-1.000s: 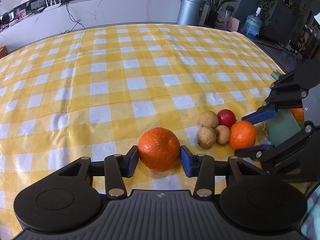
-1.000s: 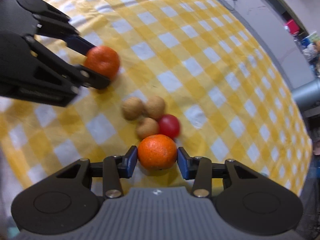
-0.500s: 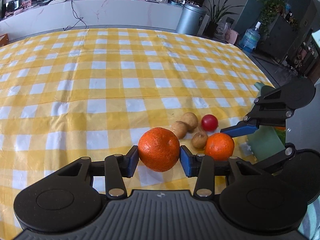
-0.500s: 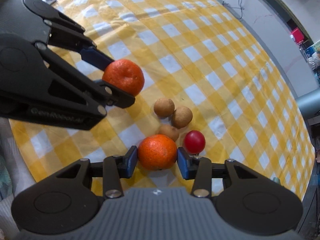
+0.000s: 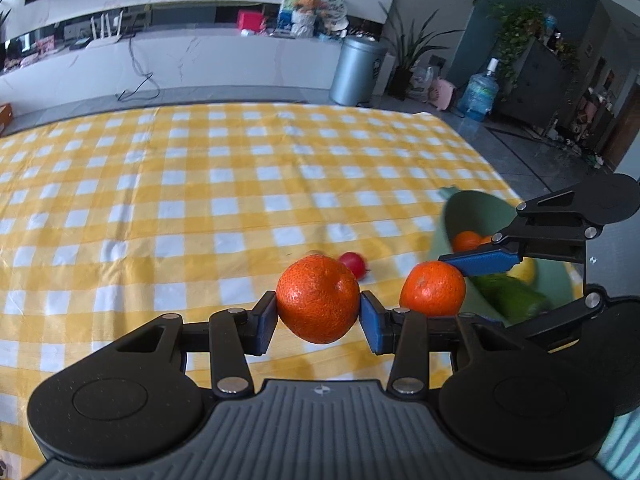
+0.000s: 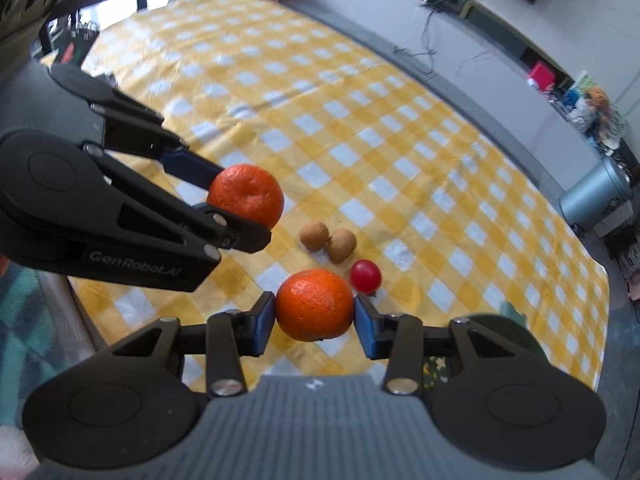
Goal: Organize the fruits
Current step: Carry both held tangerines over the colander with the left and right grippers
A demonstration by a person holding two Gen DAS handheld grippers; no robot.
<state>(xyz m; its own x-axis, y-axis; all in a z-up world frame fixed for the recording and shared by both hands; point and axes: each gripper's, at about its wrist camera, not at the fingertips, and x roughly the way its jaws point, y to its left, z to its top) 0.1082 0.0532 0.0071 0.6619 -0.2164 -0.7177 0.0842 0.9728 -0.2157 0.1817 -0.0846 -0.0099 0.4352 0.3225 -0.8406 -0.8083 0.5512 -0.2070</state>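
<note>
Oranges are up off the desk (image 5: pixel 160 208), one in each pair of tongs! The left tongs (image 5: pixel 319 317) pinch an orange (image 5: pixel 318 298) between blue pads above the yellow-checked cloth; the right tongs (image 6: pixel 315 320) clamp a second orange (image 6: pixel 314 304) beside the green bowl (image 5: pixel 472 216), which holds more fruit. On the cloth below, two brown fruits (image 6: pixel 328 240) touch, a small red fruit (image 6: pixel 365 276) just beside them.

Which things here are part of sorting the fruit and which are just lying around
Job: left gripper and its orange; right gripper and its orange; red fruit; two brown fruits; green bowl.
Lying about: bin; water jug; potted plant.
</note>
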